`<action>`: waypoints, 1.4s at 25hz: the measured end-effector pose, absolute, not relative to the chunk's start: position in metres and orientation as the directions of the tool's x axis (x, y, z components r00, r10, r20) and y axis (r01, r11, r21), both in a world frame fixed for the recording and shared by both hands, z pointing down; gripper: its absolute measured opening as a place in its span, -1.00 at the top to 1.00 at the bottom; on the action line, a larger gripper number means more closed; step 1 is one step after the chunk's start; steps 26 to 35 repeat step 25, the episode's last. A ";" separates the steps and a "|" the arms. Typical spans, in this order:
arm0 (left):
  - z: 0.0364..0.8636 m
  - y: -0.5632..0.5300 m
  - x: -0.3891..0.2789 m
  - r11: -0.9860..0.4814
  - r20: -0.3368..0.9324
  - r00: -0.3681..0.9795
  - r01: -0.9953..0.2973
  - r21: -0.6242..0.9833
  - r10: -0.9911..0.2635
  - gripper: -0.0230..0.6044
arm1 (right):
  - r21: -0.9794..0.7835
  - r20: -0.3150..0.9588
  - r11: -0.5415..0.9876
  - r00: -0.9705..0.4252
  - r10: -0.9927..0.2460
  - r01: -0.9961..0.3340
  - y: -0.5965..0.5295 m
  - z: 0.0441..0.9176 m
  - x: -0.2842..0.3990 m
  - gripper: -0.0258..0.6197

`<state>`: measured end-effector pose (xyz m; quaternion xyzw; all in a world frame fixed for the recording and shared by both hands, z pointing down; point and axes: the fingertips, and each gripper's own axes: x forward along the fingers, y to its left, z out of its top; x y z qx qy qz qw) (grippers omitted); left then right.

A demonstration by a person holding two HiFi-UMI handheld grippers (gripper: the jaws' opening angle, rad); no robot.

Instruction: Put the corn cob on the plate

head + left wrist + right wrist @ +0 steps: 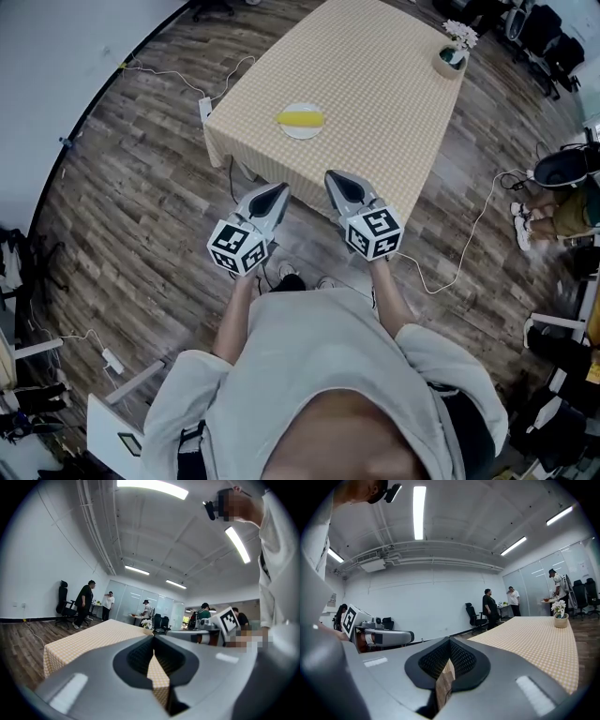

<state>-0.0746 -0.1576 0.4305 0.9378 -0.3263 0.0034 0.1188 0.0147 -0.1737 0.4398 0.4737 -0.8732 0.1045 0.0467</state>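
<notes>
Two grippers hang over the wooden floor (131, 216) in the lower middle of the head view, both short of the near edge of the table (394, 94) and touching nothing; at the left of the pair, the left gripper (277, 192) points up the frame toward the table, and its own view shows the jaws brought together at the tip with only the checked cloth visible past them, so it is clenched and empty; just above and between the two grippers, near the table's front left corner, the corn cob (301, 119) lies on its side on the white plate (290, 133), resting wholly within the rim as far as can be told; to the right, the right gripper (335, 177) sits level with its partner, its jaws likewise pressed together on nothing; further right, at the table's far upper corner, a vase (453, 59) of pale flowers stands well apart from the plate; judged from how things lie, the placing step is finished and the task looks complete, with both tools clear of the table; the next move seems to call for nothing beyond keeping them clear of the cloth so that the plate is not nudged.
</notes>
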 end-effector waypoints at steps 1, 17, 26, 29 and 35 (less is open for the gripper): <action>0.431 -0.153 -0.070 -0.756 0.085 0.785 -0.616 0.221 -0.614 0.90 | -0.140 0.181 0.534 -0.552 -0.814 -0.834 -0.170 0.441 0.018 0.93; 0.425 -0.112 -0.051 -0.727 0.081 0.751 -0.656 0.201 -0.655 0.90 | -0.143 0.172 0.575 -0.592 -0.787 -0.806 -0.136 0.444 0.032 0.93; 0.419 -0.111 -0.045 -0.740 0.072 0.761 -0.645 0.189 -0.645 0.90 | -0.140 0.168 0.569 -0.586 -0.793 -0.810 -0.134 0.441 0.034 0.93; 0.419 -0.111 -0.045 -0.740 0.072 0.761 -0.645 0.189 -0.645 0.90 | -0.140 0.168 0.569 -0.586 -0.793 -0.810 -0.134 0.441 0.034 0.93; 0.419 -0.111 -0.045 -0.740 0.072 0.761 -0.645 0.189 -0.645 0.90 | -0.140 0.168 0.569 -0.586 -0.793 -0.810 -0.134 0.441 0.034 0.93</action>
